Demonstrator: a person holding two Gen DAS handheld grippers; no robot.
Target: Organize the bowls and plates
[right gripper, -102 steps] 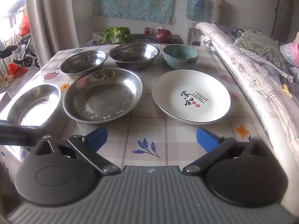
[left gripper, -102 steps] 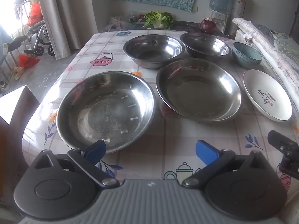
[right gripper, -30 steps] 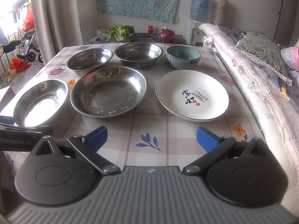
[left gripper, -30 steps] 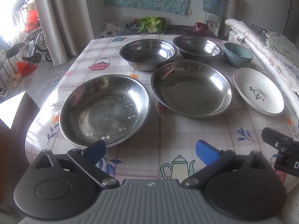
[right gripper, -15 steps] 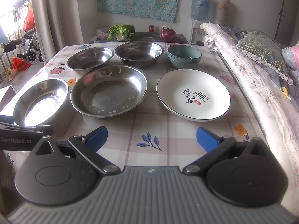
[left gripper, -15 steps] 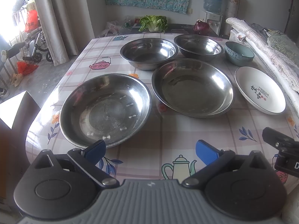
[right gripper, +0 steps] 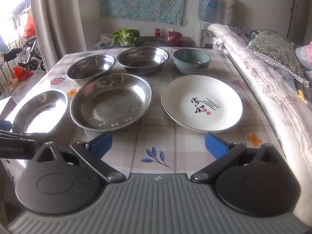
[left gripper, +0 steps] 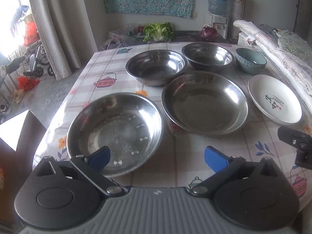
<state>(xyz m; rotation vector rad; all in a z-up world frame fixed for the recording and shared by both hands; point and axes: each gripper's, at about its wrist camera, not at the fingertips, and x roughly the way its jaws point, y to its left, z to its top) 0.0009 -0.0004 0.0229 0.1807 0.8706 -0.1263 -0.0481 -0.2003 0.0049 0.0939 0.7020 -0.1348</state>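
While both tools sit spread wide, the left tool point(left gripper: 157, 157) hides the near steel pan's point(left gripper: 115, 132) rim; the right tool point(right gripper: 158, 144) holds nothing.

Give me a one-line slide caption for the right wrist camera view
Open right gripper faces a white plate, teal bowl and four steel dishes on a checked tablecloth.

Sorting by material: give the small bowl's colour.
Teal bowl, clearest in the right wrist view.
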